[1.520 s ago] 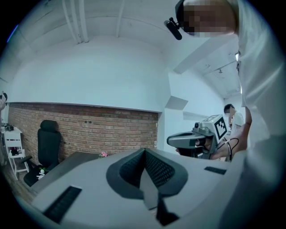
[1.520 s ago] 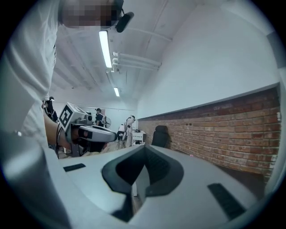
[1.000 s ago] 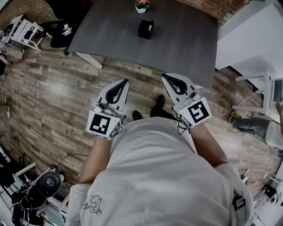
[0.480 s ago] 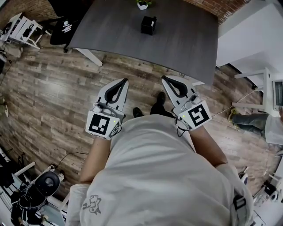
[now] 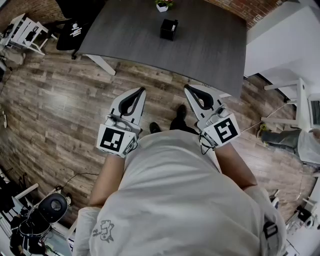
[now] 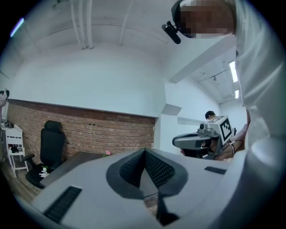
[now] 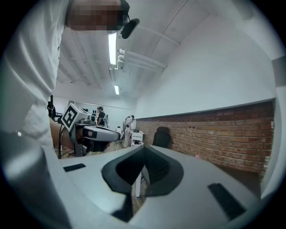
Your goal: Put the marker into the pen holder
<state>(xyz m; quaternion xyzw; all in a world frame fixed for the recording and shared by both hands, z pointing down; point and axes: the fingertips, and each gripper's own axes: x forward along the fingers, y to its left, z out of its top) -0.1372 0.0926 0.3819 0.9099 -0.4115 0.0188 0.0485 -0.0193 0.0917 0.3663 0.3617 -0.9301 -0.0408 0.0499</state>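
At the far left a white rack (image 5: 24, 33) and a black office chair (image 5: 74, 31) stand off the desk's (image 5: 125, 30) left corner. Below them, wood floor (image 5: 55, 110) lies open up to the left gripper (image 5: 143, 91), with dark equipment (image 5: 50, 210) crowding the lower left corner. The left gripper is held level in front of the person's body. Its jaws are pressed together at the tips with nothing between them, and in the head view the tips stop short of the desk's near edge.

The black pen holder (image 5: 169, 29) stands upright on the desk toward the far edge, just in front of a small flower pot (image 5: 161, 5) set at that edge. The dark top between the pen holder and the near edge is bare. I cannot make out the marker in any view.

The right gripper (image 5: 186, 88) is level too, with its jaws closed tip to tip on nothing. In the head view its tips reach the line of the desk's near edge, close to the near right corner. Past the desk's right edge a narrow strip of floor separates it from a white desk (image 5: 280, 45). Another person (image 5: 300, 142) is at the right border.
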